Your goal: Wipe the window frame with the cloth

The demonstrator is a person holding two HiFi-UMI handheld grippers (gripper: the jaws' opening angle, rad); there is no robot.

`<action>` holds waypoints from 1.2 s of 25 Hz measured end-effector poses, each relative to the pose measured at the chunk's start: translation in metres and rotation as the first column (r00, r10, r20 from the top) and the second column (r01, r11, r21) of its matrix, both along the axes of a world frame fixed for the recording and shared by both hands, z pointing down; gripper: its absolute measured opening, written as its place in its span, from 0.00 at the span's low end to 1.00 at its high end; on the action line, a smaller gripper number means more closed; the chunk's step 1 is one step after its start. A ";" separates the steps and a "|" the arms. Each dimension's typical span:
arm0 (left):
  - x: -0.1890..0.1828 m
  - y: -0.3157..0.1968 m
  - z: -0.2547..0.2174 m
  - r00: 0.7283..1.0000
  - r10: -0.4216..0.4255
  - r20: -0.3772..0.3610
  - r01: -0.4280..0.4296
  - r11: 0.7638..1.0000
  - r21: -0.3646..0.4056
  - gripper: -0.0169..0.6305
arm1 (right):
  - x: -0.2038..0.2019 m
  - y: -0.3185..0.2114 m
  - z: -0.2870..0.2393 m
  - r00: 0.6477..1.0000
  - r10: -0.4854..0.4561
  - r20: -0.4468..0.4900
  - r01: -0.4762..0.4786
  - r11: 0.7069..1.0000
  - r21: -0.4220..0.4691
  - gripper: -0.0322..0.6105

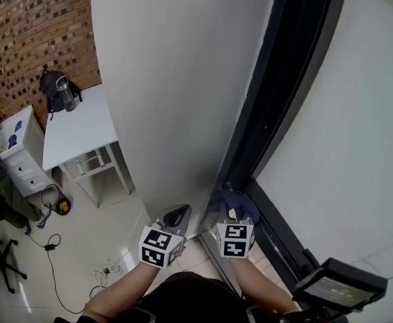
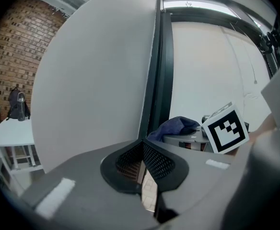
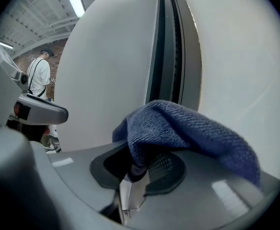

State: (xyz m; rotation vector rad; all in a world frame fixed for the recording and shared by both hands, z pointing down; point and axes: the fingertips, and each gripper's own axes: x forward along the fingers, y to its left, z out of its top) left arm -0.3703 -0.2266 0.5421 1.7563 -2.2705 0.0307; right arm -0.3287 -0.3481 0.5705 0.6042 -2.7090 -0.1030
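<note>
R tongs (image 3: 139, 163): clamped on cloth (image 3: 188, 131), which drapes over the tips, lower centre, by window frame (image 1: 277, 99).
L tongs (image 2: 143, 146): closed, empty, just left of cloth.

The left gripper (image 2: 142, 145) and right gripper (image 3: 139, 167) have smooth grey shells with black mesh pads (image 2: 160, 162) and small white labels (image 2: 53, 198). Each carries a white cube (image 1: 161, 245) printed with black square markers. A black top (image 1: 190, 300) shows at 6 o'clock in the head view.

Bunched blue cloth (image 3: 188, 128), low beside dark upright window frame (image 1: 277, 93)
</note>
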 end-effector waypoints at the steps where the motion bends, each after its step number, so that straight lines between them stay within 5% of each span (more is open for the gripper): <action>1: 0.002 -0.002 -0.002 1.000 0.007 0.000 -0.007 1.000 0.000 0.02 | 0.003 0.003 -0.001 1.000 -0.004 0.003 0.004 1.000 -0.006 0.16; 8: 0.005 -0.014 -0.015 0.997 0.081 -0.009 -0.080 0.996 0.026 0.02 | 0.011 0.008 -0.022 0.999 0.009 0.030 -0.010 1.000 0.021 0.16; 16: 0.025 -0.015 -0.022 0.972 0.234 0.003 -0.234 0.971 0.045 0.02 | 0.065 0.002 -0.070 0.975 0.145 0.170 -0.159 0.985 0.070 0.16; 24: 0.099 -0.018 -0.032 0.881 0.473 -0.009 -0.471 0.878 0.092 0.02 | 0.197 0.017 -0.103 0.893 0.399 0.210 -0.428 0.897 0.113 0.16; 30: 0.164 -0.028 -0.040 0.805 0.594 -0.007 -0.589 0.799 0.122 0.02 | 0.297 0.027 -0.115 0.794 0.563 0.230 -0.594 0.800 0.092 0.16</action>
